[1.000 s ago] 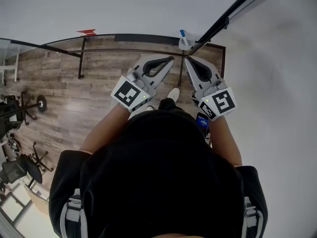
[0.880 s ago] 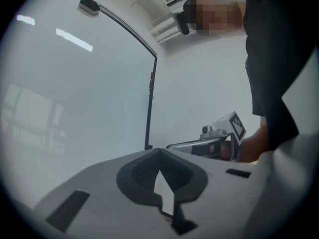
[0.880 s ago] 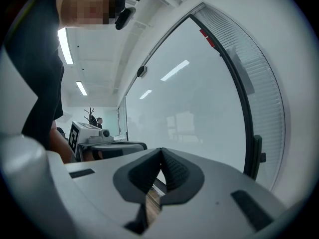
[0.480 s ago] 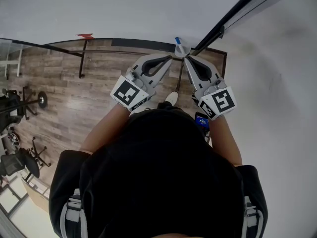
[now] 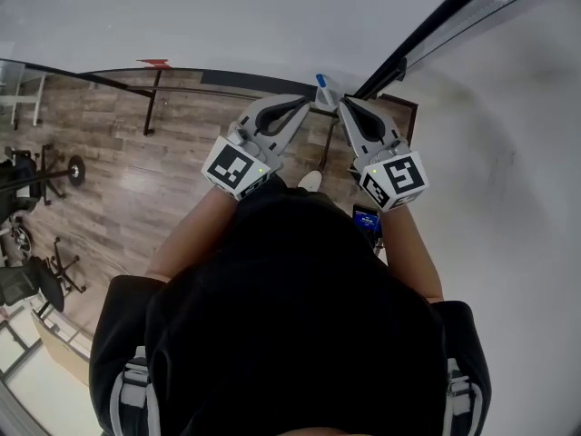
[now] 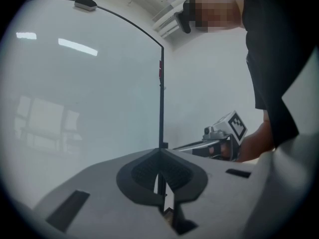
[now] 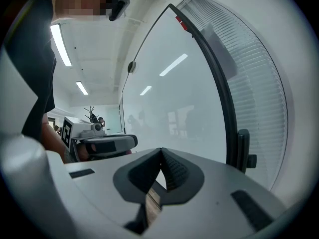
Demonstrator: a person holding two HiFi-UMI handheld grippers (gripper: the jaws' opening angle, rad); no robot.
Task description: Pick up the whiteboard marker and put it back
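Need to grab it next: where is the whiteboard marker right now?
Head view, upper centre: the whiteboard marker, blue cap showing, sits just past the tips of the left gripper and right gripper, beside the dark whiteboard frame.

A wood-plank floor (image 5: 172, 171) is seen in the head view, and a white shoe (image 5: 311, 181) is planted on it. A dark metal post (image 5: 148, 107) is set on the planks up and to the left of the shoe. A black stand with a round foot (image 5: 73, 167) is placed far to the shoe's left, and black office chairs (image 5: 27, 289) are parked below that. Above the shoe, a blue-capped whiteboard marker (image 5: 321, 83) is held upright in a small white holder (image 5: 334, 94).
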